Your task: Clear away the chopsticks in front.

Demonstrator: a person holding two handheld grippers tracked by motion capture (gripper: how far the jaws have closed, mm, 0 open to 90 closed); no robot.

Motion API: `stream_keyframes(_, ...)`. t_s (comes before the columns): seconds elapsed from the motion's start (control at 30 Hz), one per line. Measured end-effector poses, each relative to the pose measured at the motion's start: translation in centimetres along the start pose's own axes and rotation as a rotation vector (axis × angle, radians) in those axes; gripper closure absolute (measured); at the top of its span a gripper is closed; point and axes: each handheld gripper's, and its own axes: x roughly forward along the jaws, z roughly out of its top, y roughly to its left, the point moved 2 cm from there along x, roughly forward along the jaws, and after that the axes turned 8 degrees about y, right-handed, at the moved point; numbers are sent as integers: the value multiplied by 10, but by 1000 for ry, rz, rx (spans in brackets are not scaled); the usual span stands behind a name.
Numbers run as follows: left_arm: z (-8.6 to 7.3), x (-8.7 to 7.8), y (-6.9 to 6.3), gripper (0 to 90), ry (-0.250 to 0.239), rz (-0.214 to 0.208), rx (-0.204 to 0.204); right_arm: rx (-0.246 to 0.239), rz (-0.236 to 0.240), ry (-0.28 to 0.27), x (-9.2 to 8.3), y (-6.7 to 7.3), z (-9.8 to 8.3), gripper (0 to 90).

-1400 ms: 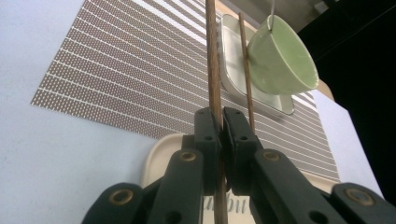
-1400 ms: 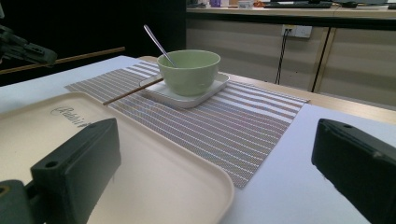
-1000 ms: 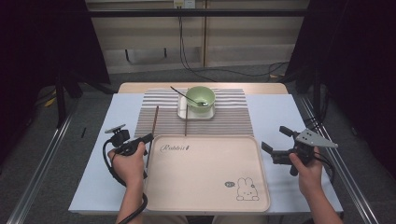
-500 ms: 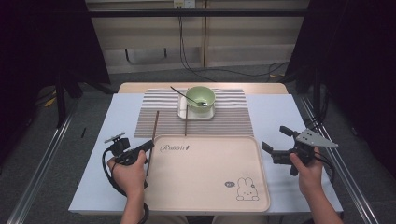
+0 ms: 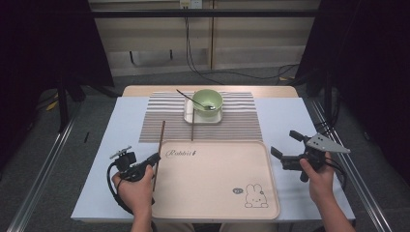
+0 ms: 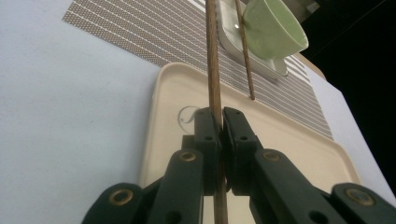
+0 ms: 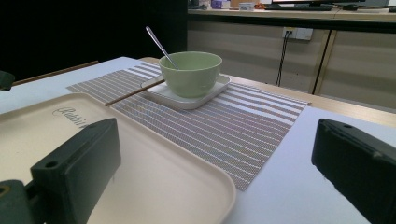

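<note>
Chopstick (image 5: 159,147) held in the left gripper (image 5: 153,159) is the thing that has shifted: compared with 1 second ago the left hand (image 5: 135,186) sits lower in the high view, closer to the bottom edge, and the stick has come with it. Its far tip, which lay well up on the striped mat (image 5: 241,121), now only just reaches the mat's near edge, and its length runs along the left rim of the beige tray (image 5: 217,193). In the left gripper view the 2 black jaws are pinched tight on the chopstick (image 6: 214,70), with the stick passing straight up between them toward the top of the frame.

The second chopstick (image 5: 192,126) lies where it was, leaning from the white dish (image 5: 189,117) under the green bowl (image 5: 208,102) down to the mat near the tray's top edge. A spoon (image 5: 191,99) rests in the bowl.

The right gripper (image 5: 285,152) holds at the right of the tray with its jaws spread wide and nothing between them, unmoved.

To my eye this means the first chopstick is picked and being drawn toward the tray; setting it down inside, then fetching the other, looks like what remains.
</note>
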Motion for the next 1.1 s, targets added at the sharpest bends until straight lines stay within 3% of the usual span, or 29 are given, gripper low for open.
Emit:
stream_keyframes(0.27, -12, -1, 2, 854, 2, 6, -13, -3, -2, -4, 0, 0, 0, 10)
stream_keyframes(0.3, -14, -2, 1, 854, 4, 20, 2, -4, -2, -6, 0, 0, 0, 10)
stream_keyframes(0.5, -20, -2, 1, 854, -2, 17, -12, -3, -5, -11, 0, 0, 1, 10)
stream_keyframes(0.53, -22, -3, 1, 854, -3, 24, 1, -2, -5, -11, 0, 0, 1, 11)
stream_keyframes(0.9, -30, -5, -2, 853, -10, -5, -1, -9, 4, -6, 0, 0, 1, 11)
stream_keyframes(1.1, -36, -4, -2, 853, 6, 0, 6, -12, 3, -4, 1, 1, 1, 11)
